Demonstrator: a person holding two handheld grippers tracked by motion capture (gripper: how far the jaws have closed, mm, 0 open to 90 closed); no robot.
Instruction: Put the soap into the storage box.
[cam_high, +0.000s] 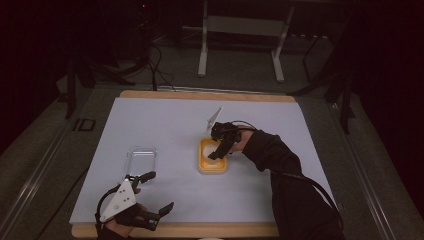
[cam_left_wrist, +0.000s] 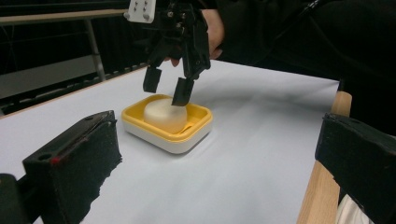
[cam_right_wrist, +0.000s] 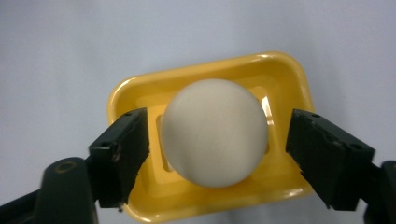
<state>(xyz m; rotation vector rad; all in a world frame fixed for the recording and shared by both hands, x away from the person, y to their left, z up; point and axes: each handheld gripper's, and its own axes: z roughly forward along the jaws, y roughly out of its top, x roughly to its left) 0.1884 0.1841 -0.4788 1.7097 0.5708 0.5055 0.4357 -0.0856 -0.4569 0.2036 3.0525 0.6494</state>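
Right gripper view, right gripper parted, clear of white soap, left gripper wide.

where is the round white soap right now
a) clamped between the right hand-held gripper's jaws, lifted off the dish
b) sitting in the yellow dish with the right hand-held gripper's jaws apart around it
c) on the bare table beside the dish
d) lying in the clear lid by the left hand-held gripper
b: the round white soap rests in the yellow dish, and the right hand-held gripper has its jaws either side of it with gaps, not pressing on it.
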